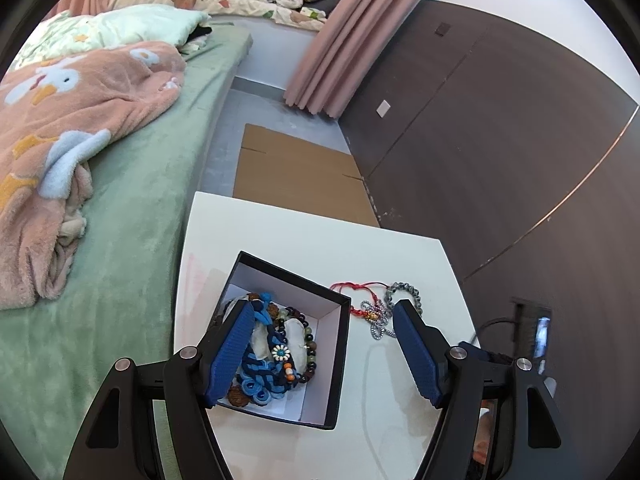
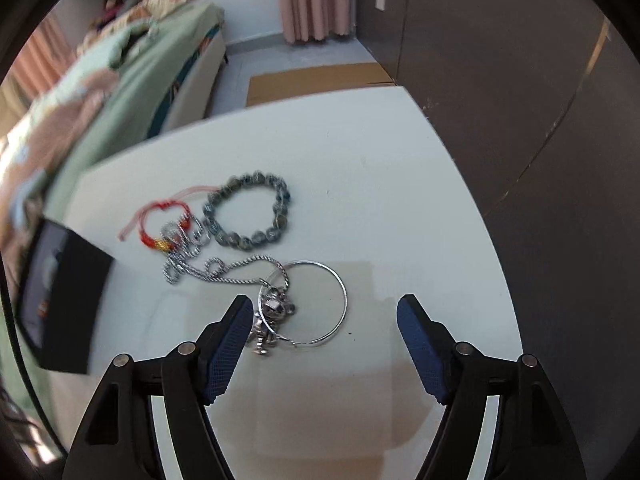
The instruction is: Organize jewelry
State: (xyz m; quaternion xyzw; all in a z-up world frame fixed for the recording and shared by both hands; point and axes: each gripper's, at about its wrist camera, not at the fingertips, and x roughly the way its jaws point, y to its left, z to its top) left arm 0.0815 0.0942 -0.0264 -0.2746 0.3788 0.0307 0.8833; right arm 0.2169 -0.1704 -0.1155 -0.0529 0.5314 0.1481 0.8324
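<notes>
A black box (image 1: pixel 280 276) with a white inside stands on the white table (image 1: pixel 400 248) and holds a blue knotted cord (image 1: pixel 260 368) and several bead bracelets (image 1: pixel 308 340). My left gripper (image 1: pixel 324 306) hovers open over the box's right side, holding nothing. To the right of the box lie a red cord bracelet (image 2: pixel 150 240), a grey bead bracelet (image 2: pixel 277 232) and a silver rope chain (image 2: pixel 224 270). A thin silver bangle (image 2: pixel 345 300) with a metal charm cluster (image 2: pixel 276 308) lies flat on the table. My right gripper (image 2: pixel 325 299) stands open above it, pads clear of it.
A bed with a green sheet (image 1: pixel 140 208) and a pink blanket (image 1: pixel 80 100) runs along the table's left side. Flat cardboard (image 1: pixel 296 168) lies on the floor beyond the table. Dark wood panelling (image 1: pixel 500 140) bounds the right, with a pink curtain (image 1: pixel 344 40) farther back.
</notes>
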